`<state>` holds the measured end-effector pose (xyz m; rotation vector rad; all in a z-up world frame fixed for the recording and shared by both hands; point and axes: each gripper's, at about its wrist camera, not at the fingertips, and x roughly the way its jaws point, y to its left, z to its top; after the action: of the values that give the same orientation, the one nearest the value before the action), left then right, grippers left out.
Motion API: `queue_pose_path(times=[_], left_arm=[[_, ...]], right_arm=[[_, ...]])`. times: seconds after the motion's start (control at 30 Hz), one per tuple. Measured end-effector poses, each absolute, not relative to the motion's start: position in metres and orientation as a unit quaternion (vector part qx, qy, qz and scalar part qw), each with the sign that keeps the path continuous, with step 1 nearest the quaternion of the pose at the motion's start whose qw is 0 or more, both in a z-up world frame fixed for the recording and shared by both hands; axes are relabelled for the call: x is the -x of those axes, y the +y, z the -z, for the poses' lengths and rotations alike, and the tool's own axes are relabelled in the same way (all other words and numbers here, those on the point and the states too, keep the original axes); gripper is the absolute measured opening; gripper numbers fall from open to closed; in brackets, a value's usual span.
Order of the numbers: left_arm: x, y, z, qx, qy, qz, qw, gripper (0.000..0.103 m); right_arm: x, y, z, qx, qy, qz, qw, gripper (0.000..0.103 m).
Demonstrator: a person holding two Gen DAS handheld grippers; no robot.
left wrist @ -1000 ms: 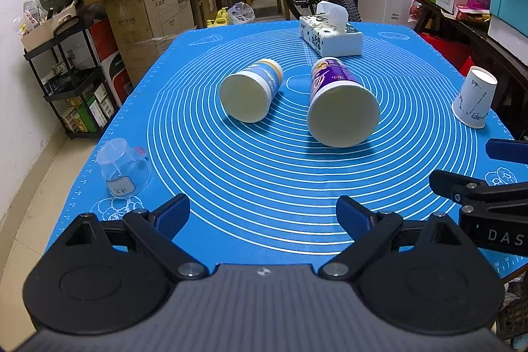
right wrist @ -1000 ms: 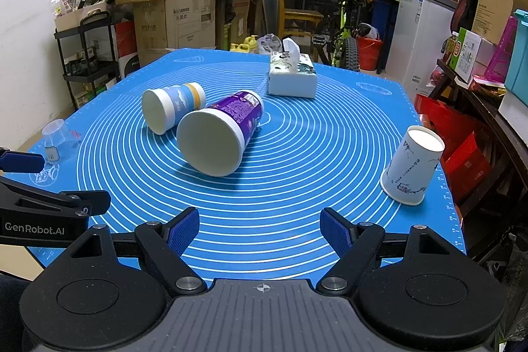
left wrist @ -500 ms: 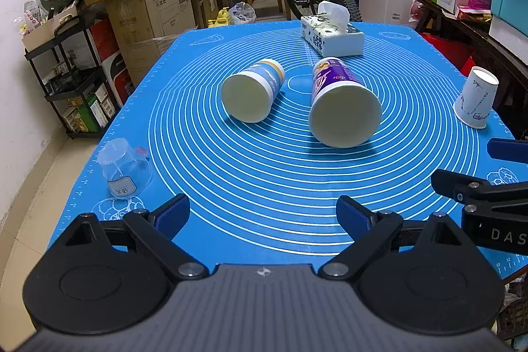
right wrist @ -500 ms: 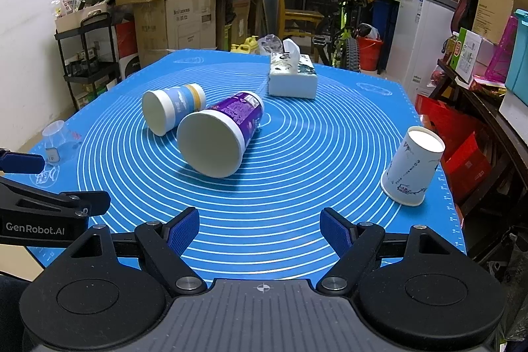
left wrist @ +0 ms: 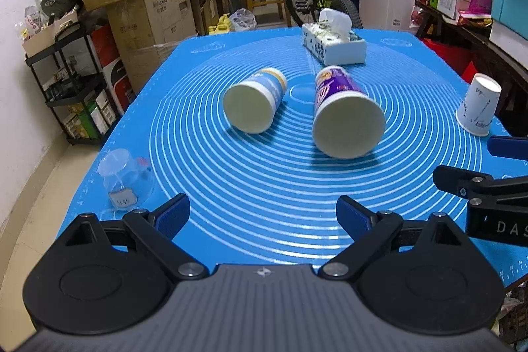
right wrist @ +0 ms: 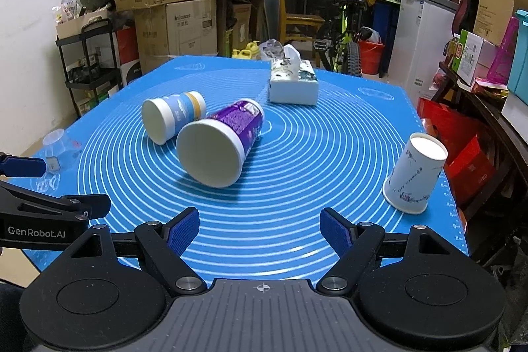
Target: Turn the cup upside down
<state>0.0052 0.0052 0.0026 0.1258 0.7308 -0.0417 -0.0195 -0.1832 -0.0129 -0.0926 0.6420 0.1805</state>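
Two cups lie on their sides mid-frame, purple cup nearest. Both the left gripper and right gripper hang spread and empty; approach step, next likely reaching for it.

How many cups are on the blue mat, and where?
4: blue-banded cup lying mid-mat, purple cup lying beside it, white cup inverted at right edge, clear plastic cup inverted at left edge.

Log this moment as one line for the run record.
left gripper open, empty | right gripper open, empty | purple cup and blue cup on sides | white cup upside down
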Motion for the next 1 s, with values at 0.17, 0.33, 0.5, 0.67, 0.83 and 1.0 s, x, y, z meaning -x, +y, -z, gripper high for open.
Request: queue_pose_path(times=[0.17,0.33,0.5,0.67,0.83,1.0], left_arm=[[-0.019,0.012,-0.007,-0.054,0.340,0.032,0.938,0.095],[-0.050,0.018,-0.013,-0.036,0.337,0.040,0.940,0.095],[-0.091,0.021,-0.011,-0.040,0.340,0.035,0.939,0.095],[-0.138,0.018,-0.003,-0.053,0.357,0.040,0.932,0.095],[-0.174,0.015,0.014,-0.070,0.382,0.038,0.921,0.095],[-0.196,0.013,0.032,-0.079,0.403,0.026,0.912,0.092]], right_arm=[[0.011,-0.182,0.007,0.040,0.301,-0.095,0.948,0.083],[-0.005,-0.184,-0.001,0.027,0.286,-0.098,0.953,0.083],[-0.021,-0.188,-0.004,0.015,0.274,-0.096,0.957,0.083],[-0.038,-0.198,-0.004,0.003,0.272,-0.091,0.958,0.083],[-0.050,-0.204,0.000,-0.001,0.273,-0.088,0.958,0.083],[-0.057,-0.207,0.007,-0.003,0.282,-0.090,0.955,0.083]])
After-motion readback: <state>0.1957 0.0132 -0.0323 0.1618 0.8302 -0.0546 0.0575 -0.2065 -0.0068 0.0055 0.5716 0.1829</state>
